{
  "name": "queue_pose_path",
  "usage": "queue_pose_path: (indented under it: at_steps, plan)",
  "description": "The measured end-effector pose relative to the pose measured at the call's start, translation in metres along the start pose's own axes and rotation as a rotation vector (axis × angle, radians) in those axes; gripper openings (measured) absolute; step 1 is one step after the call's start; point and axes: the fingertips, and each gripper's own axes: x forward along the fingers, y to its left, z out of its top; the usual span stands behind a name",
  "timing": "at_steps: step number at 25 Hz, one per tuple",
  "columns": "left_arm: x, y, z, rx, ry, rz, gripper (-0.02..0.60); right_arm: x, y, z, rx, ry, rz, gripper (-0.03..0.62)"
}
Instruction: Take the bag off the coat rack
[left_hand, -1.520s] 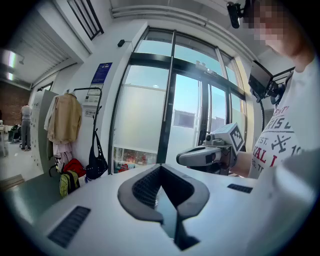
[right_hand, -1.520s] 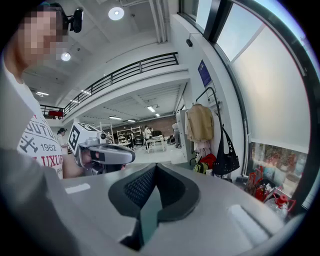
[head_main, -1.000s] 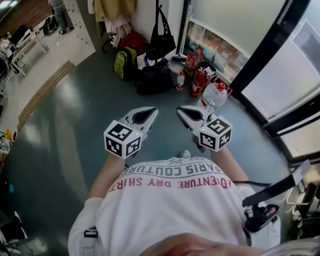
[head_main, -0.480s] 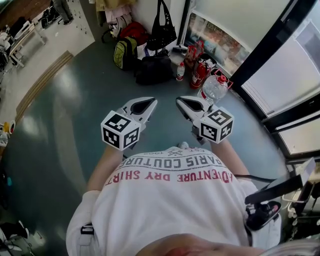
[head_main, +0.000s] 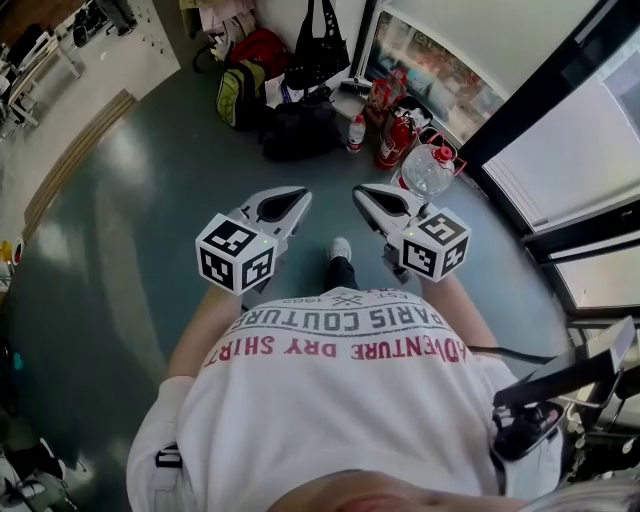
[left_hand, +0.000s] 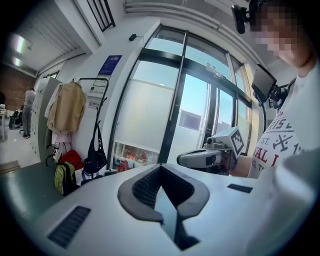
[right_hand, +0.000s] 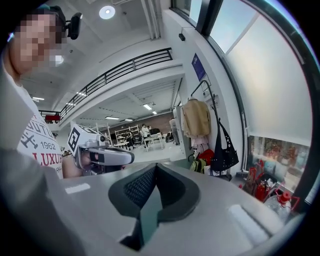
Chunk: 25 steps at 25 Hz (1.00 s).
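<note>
Left tool (head_main: 293, 195) and right tool (head_main: 363, 192) are clenched on nothing; the black shoulder bag (head_main: 318, 58) hangs at twelve o'clock.

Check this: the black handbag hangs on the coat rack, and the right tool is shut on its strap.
Wrong on one count. The right tool is shut, but on nothing: its jaws meet with nothing between them. The black handbag does hang on the coat rack, but well ahead of the tool and untouched. The right gripper view shows this.
</note>
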Motion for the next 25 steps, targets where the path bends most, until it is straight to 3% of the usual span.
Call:
queue_pose_path:
  at_steps: [8, 12, 15, 19, 25]
  plan:
    - [0.124, 0.103, 0.03, -0.044, 0.066, 0.039, 0.003, 0.069, -0.154, 0.024, 0.083, -0.025, 0.01, 0.002]
    - [0.199, 0.166, 0.071, -0.095, 0.001, 0.122, 0.002, 0.092, -0.246, 0.053, 0.098, -0.041, 0.005, 0.002]
    - [0.245, 0.191, 0.099, -0.078, -0.014, 0.118, 0.003, 0.103, -0.299, 0.071, 0.082, -0.049, -0.001, 0.002]
    - [0.282, 0.214, 0.129, -0.046, -0.036, 0.121, 0.003, 0.115, -0.343, 0.103, 0.057, -0.077, -0.006, 0.002]
    - [0.295, 0.247, 0.151, -0.044, -0.058, 0.124, 0.003, 0.14, -0.37, 0.132, 0.027, -0.095, 0.0, 0.002]
